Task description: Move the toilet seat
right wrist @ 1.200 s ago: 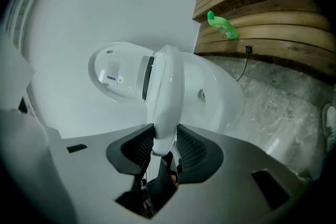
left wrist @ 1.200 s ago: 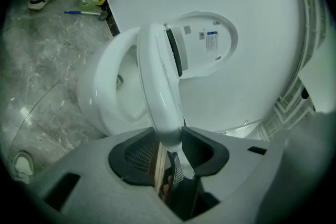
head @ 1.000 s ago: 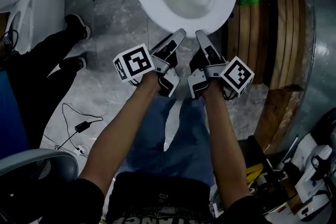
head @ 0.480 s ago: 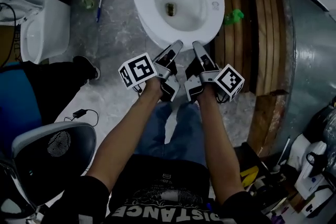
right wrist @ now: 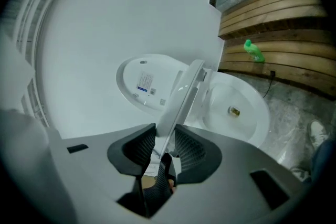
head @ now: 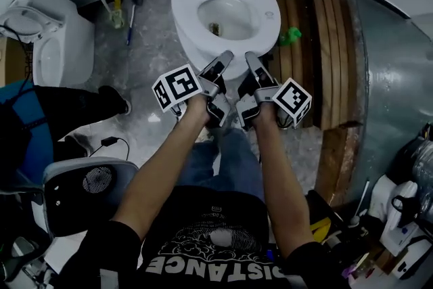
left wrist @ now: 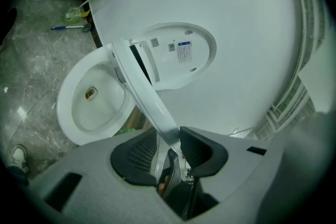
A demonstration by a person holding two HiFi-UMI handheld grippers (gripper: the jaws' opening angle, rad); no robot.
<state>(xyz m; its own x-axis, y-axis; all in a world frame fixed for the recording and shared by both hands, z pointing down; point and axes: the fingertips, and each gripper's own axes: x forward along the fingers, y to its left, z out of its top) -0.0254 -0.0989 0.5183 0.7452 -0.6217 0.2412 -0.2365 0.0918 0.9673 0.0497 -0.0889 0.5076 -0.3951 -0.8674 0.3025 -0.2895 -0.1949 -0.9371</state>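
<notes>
A white toilet, seen from overhead and from along two hand-held grippers. The toilet seat (left wrist: 139, 89) is a thin white ring hinged at the back of the toilet bowl (left wrist: 67, 128). It stands tilted up off the bowl, its front edge clear of the rim, neither lying flat nor fully upright. Behind the bowl the lid (left wrist: 178, 52) stands open. The left gripper (left wrist: 169, 144) pinches the seat's front edge, above the front of the bowl, with its dark ribbed pads pressed on the seat's two faces. The right gripper (right wrist: 164, 136) pinches the same edge just beside it, toward the bowl's right side, in the same way. The seat looks like stiff moulded plastic, fairly light, with a glossy surface that is likely slippery under the pads. It probably will not bend, and it should turn only about its hinge at the back of the bowl, so any push ought to follow that arc. The front edge, farthest from the hinge, seems the best hold: thin enough for the jaws and offering the most leverage. Uneven movement between the two grippers could twist the hinge, and a slipped seat would likely drop hard onto the bowl.
</notes>
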